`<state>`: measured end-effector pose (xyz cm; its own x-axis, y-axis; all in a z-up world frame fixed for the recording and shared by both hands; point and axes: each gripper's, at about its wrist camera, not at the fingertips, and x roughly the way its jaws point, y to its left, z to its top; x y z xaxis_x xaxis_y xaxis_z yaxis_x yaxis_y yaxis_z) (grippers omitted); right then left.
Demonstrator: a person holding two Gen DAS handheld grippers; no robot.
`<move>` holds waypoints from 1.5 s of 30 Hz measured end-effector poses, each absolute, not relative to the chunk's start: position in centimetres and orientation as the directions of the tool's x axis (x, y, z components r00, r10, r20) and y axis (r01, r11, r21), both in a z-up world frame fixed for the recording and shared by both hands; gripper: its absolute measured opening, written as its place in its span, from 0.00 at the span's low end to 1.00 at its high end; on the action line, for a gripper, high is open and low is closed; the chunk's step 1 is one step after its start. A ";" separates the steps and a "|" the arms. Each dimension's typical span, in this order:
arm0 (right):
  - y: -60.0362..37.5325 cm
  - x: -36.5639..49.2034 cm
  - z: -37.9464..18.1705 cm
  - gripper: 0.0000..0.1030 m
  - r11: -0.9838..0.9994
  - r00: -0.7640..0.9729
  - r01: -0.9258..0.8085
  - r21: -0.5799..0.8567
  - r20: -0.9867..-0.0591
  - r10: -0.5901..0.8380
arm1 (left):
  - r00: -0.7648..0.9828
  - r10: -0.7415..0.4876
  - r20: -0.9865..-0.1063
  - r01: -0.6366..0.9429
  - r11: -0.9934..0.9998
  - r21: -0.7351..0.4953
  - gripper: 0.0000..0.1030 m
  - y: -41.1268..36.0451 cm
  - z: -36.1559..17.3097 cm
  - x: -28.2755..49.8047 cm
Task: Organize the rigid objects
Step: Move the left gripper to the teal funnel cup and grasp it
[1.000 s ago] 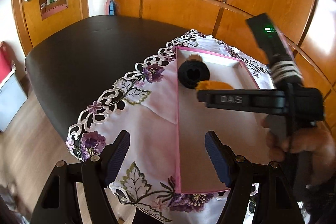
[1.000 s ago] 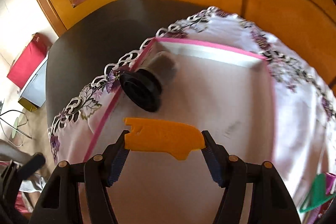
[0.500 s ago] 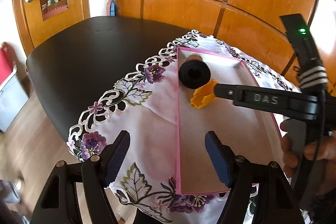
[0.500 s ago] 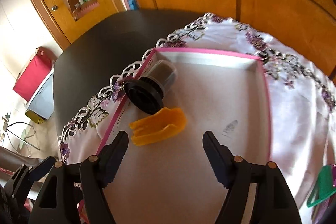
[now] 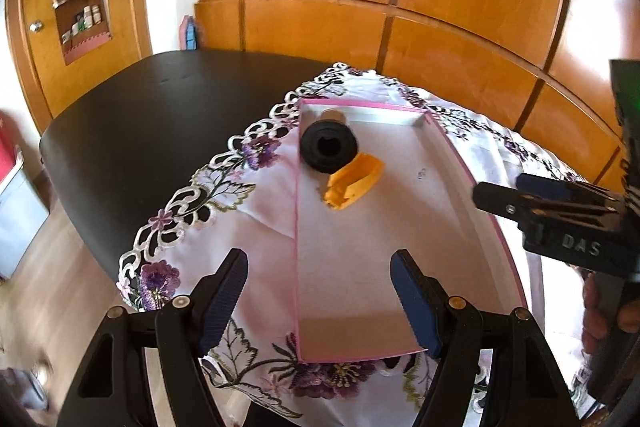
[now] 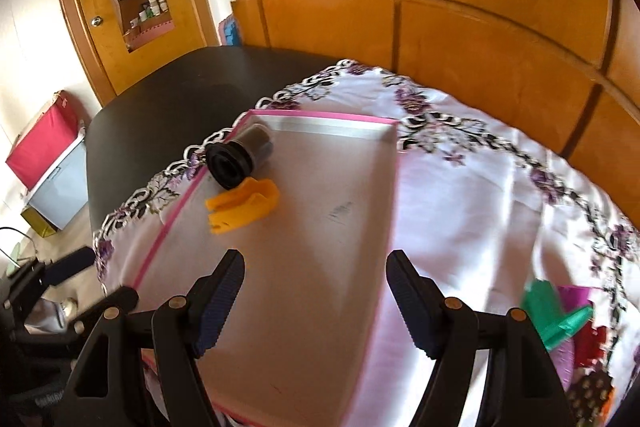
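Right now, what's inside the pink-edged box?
A black round cap-like piece and an orange plastic piece lie near the far end of the pink-edged box. What's behind the black piece is hidden.

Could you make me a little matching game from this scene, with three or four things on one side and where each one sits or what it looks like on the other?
Things:
1. orange plastic piece
2. black round part
3. green piece
4. right gripper

Descriptions:
A. lying in the far corner of the pink-edged tray
B. on the cloth, outside the tray
C. jaws apart, nothing between them
D. in the tray, just in front of the black part

Pairs: 1-D, 2-A, 3-B, 4-C
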<state>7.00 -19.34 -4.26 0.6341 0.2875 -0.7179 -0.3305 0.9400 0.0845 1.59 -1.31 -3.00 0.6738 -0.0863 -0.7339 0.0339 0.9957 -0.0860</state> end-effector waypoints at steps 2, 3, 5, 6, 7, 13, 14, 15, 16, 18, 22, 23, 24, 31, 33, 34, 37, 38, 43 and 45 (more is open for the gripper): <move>-20.6 6.3 -4.0 0.72 0.947 0.647 -0.313 0.080 -0.711 0.274 | 0.679 -0.093 -0.728 0.051 0.996 -0.080 0.72 -1.8 -2.7 1.5; -21.3 6.1 -3.8 0.72 0.950 0.654 -0.301 0.079 -0.709 0.266 | 0.681 -0.098 -0.726 0.062 0.995 -0.076 0.72 -2.2 -2.6 1.5; -23.1 5.4 -3.5 0.72 0.959 0.669 -0.272 0.080 -0.700 0.248 | 0.682 -0.105 -0.724 0.079 0.994 -0.069 0.72 -2.8 -2.4 1.5; -24.2 5.1 -3.3 0.72 0.964 0.678 -0.252 0.080 -0.696 0.235 | 0.682 -0.109 -0.723 0.090 0.994 -0.064 0.72 -3.1 -2.4 1.5; -25.1 4.8 -3.2 0.72 0.969 0.685 -0.235 0.078 -0.694 0.222 | 0.683 -0.113 -0.722 0.102 0.993 -0.059 0.72 -3.5 -2.3 1.6; -31.6 2.9 -2.5 0.72 0.993 0.723 -0.106 0.054 -0.682 0.114 | 0.682 -0.153 -0.715 0.181 0.983 -0.038 0.72 -6.2 -1.7 1.8; -32.4 2.8 -2.5 0.72 0.995 0.726 -0.088 0.052 -0.680 0.099 | 0.682 -0.161 -0.714 0.194 0.980 -0.035 0.72 -6.7 -1.7 1.8; -33.7 2.5 -2.4 0.72 0.997 0.730 -0.060 0.049 -0.679 0.077 | 0.680 -0.169 -0.713 0.210 0.977 -0.031 0.72 -7.3 -1.6 1.9; -34.9 2.3 -2.3 0.72 0.998 0.734 -0.034 0.047 -0.677 0.056 | 0.679 -0.178 -0.712 0.226 0.974 -0.028 0.72 -7.8 -1.6 1.9; -37.7 1.8 -2.2 0.72 0.999 0.743 0.033 0.041 -0.670 0.003 | 0.673 -0.197 -0.713 0.259 0.966 -0.022 0.72 -9.1 -1.5 2.0; -42.6 0.9 -2.3 0.72 0.986 0.753 0.160 0.044 -0.652 -0.093 | 0.664 -0.223 -0.714 0.307 0.952 -0.011 0.72 -11.1 -1.4 2.3; -43.9 0.6 -2.5 0.72 0.979 0.753 0.201 0.043 -0.646 -0.126 | 0.658 -0.231 -0.717 0.322 0.947 -0.009 0.72 -11.7 -1.5 2.4; -45.1 0.3 -2.9 0.72 0.970 0.753 0.238 0.052 -0.641 -0.150 | 0.654 -0.238 -0.718 0.337 0.942 -0.005 0.72 -12.4 -1.5 2.5; -50.6 -0.3 -4.4 0.72 0.888 0.729 0.402 0.221 -0.664 -0.165 | 0.622 -0.277 -0.732 0.422 0.907 0.015 0.72 -16.3 -1.9 2.7; -50.9 -0.4 -4.5 0.72 0.882 0.726 0.407 0.237 -0.670 -0.155 | 0.614 -0.282 -0.737 0.443 0.896 0.025 0.72 -17.5 -2.1 2.8; -50.9 -0.3 -4.5 0.72 0.881 0.725 0.406 0.241 -0.672 -0.150 | 0.610 -0.286 -0.739 0.452 0.892 0.028 0.72 -18.0 -2.1 2.8; -50.8 -0.2 -4.6 0.72 0.885 0.725 0.397 0.243 -0.674 -0.140 | 0.596 -0.294 -0.747 0.477 0.878 0.035 0.72 -19.3 -2.4 3.1; -50.7 -0.2 -4.6 0.72 0.886 0.726 0.395 0.241 -0.674 -0.140 | 0.592 -0.295 -0.750 0.482 0.876 0.036 0.72 -19.8 -2.5 3.2; -50.8 -0.3 -4.5 0.72 0.885 0.726 0.395 0.246 -0.674 -0.137 | 0.574 -0.296 -0.763 0.506 0.861 0.046 0.72 -21.6 -3.2 3.5; -51.1 -0.4 -4.5 0.72 0.879 0.724 0.405 0.252 -0.675 -0.141 | 0.564 -0.299 -0.770 0.518 0.854 0.047 0.72 -22.4 -3.5 3.6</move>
